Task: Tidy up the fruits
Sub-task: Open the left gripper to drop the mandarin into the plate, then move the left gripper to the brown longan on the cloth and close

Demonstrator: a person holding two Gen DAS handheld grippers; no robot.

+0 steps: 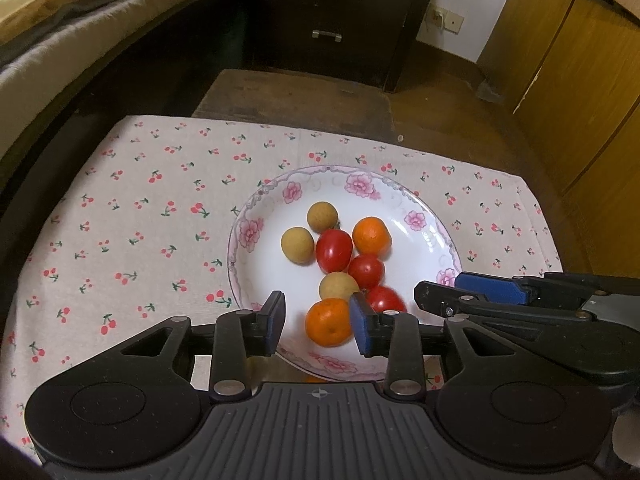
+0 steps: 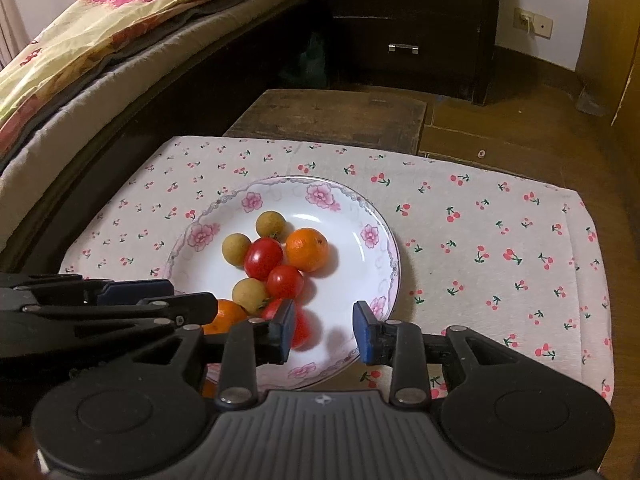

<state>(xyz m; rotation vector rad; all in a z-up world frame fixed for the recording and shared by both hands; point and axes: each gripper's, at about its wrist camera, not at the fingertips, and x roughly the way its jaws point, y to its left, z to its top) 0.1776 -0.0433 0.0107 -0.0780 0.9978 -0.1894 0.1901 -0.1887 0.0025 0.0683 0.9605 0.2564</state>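
Observation:
A white floral plate point(image 1: 256, 232) point(image 2: 372, 236) on a cherry-print cloth holds two oranges, three red tomatoes and three tan longans. My left gripper point(image 1: 318, 322) is open above the plate's near rim, its jaws either side of the near orange point(image 1: 328, 322), not touching it. My right gripper point(image 2: 324, 330) is open and empty over the plate's near right part, with a tomato point(image 2: 300, 328) at its left pad. The far orange point(image 1: 371, 235) point(image 2: 307, 249) lies beside a tomato point(image 1: 333, 250) point(image 2: 263, 257). The right gripper shows in the left wrist view point(image 1: 460, 286), the left gripper in the right wrist view point(image 2: 176, 298).
The cherry-print cloth point(image 1: 140, 216) point(image 2: 500, 248) covers a low table. A bed point(image 2: 100, 60) runs along the left. A dark drawer chest point(image 2: 404, 20) stands behind, a wooden cabinet point(image 1: 580, 60) at the right. A bare wooden board point(image 2: 332, 116) lies beyond the cloth.

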